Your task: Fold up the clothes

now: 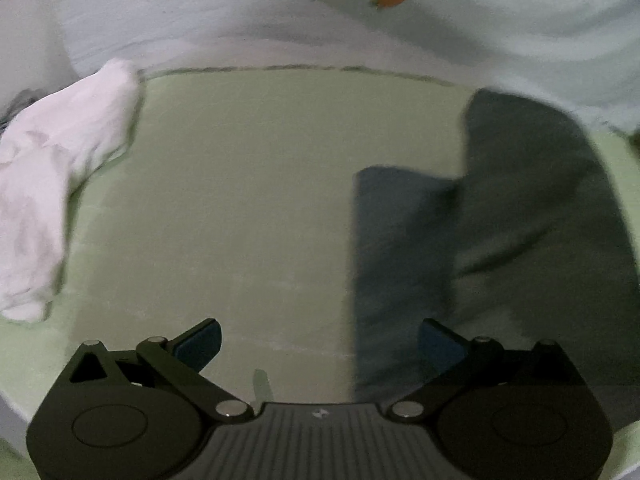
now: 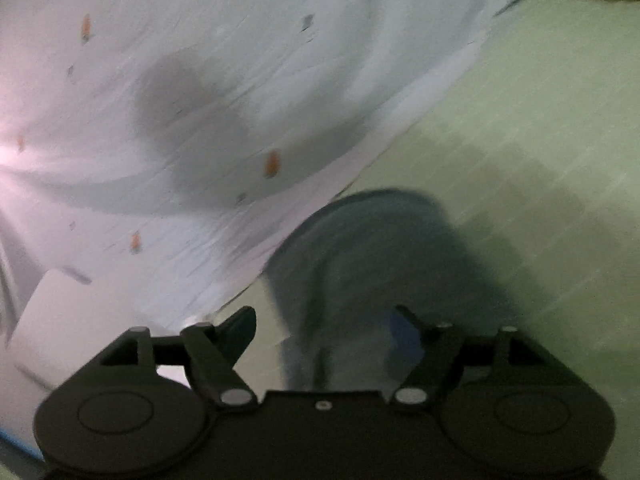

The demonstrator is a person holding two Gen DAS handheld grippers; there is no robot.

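A dark grey garment [image 1: 500,220] lies partly folded on the pale green surface [image 1: 248,200], on the right of the left wrist view. My left gripper [image 1: 320,344] is open above that surface; its right finger [image 1: 440,344] hangs over the garment's left edge and nothing sits between the fingers. In the right wrist view the same grey garment [image 2: 380,260] bulges up just ahead of my right gripper [image 2: 324,334]. That gripper is open too, with the cloth lying between and under its spread fingers, not pinched. Both views are blurred.
A crumpled white garment [image 1: 52,184] lies at the left edge. A white sheet with small orange and grey marks [image 1: 360,20] [image 2: 180,120] borders the green surface [image 2: 520,140] along the back. A flat white rectangular object [image 2: 60,320] rests on the sheet.
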